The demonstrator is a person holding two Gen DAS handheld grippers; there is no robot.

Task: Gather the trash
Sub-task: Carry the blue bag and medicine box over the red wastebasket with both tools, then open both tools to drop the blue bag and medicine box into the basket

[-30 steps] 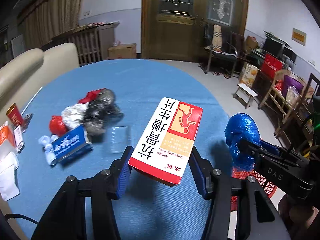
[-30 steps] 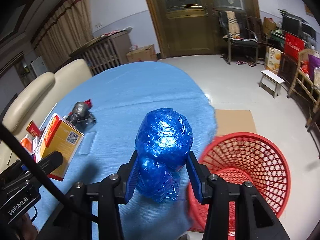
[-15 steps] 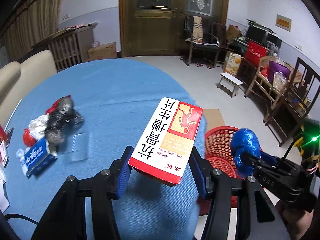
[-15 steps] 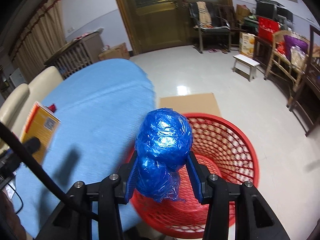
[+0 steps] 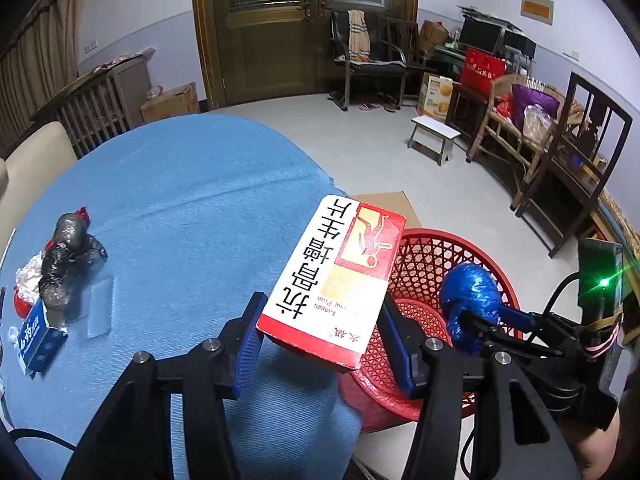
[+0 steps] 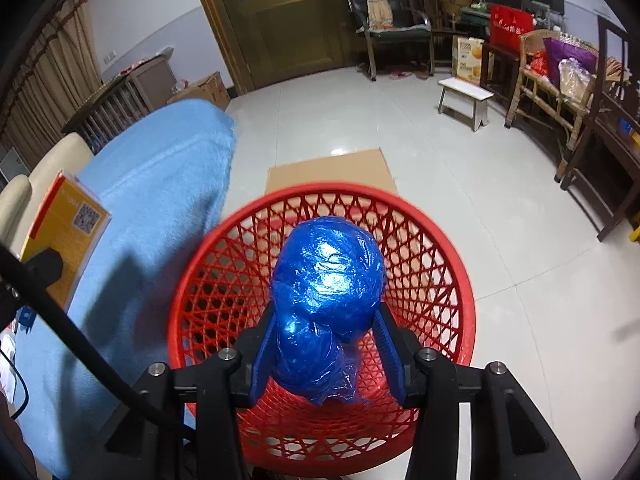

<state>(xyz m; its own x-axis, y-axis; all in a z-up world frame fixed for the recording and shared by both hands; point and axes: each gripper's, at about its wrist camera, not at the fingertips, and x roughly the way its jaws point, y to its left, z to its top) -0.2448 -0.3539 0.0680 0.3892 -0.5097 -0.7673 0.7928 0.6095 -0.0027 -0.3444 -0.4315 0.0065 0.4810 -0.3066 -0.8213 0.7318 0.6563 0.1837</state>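
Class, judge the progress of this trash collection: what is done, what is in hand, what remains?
Done: nothing shows inside the red mesh basket. In hand: the right tool, jaws just opening, has the blue crumpled plastic bundle over it; the left tool grips the red-and-white carton. Left: the wrapper pile on the blue tablecloth.

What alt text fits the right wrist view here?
The right gripper, just easing open, holds a crumpled blue plastic bundle above an empty red mesh basket on the floor. A blue-covered table lies left.
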